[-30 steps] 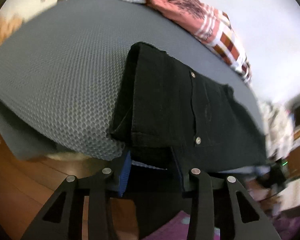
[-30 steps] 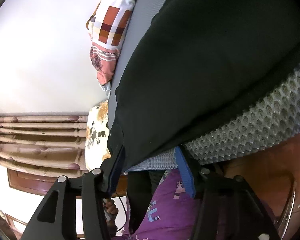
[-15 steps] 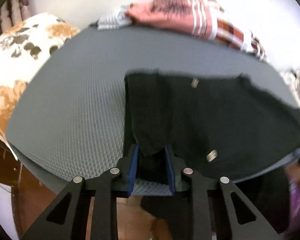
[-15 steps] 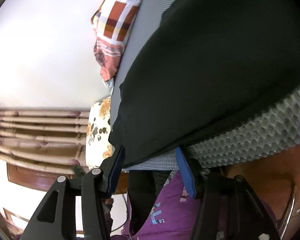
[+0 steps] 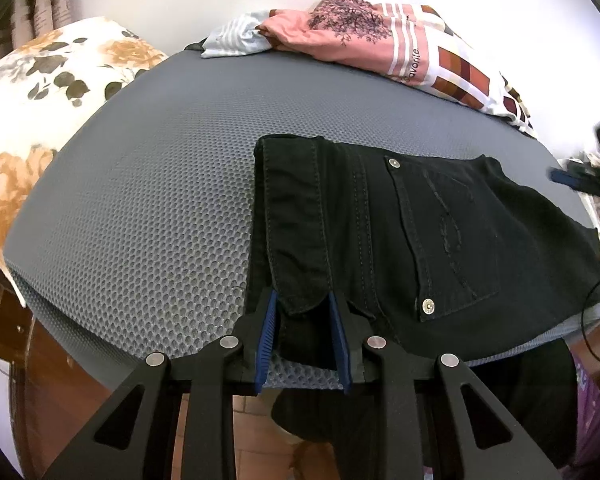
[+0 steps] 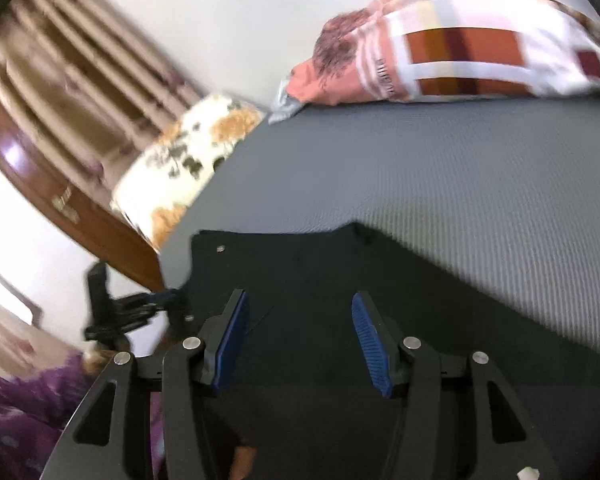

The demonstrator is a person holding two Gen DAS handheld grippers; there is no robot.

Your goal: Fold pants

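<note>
the black pants (image 5: 400, 232) lie on the grey mat (image 5: 148, 200), waistband end at bottom centre, long axis running right. left gripper (image 5: 304, 332) is clamped on that waistband corner. right gripper (image 6: 296, 340) hovers over the dark cloth, jaws apart, gripping nothing. only the left view shows the pocket rivets sharply.

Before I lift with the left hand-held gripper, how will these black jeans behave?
Probably floppy: the black jeans already drape limp over the gray mesh mattress edge. Likely fairly heavy, being thick stitched denim. The left hand-held gripper pinches only a waistband corner, so the rest should sag and drag.
</note>
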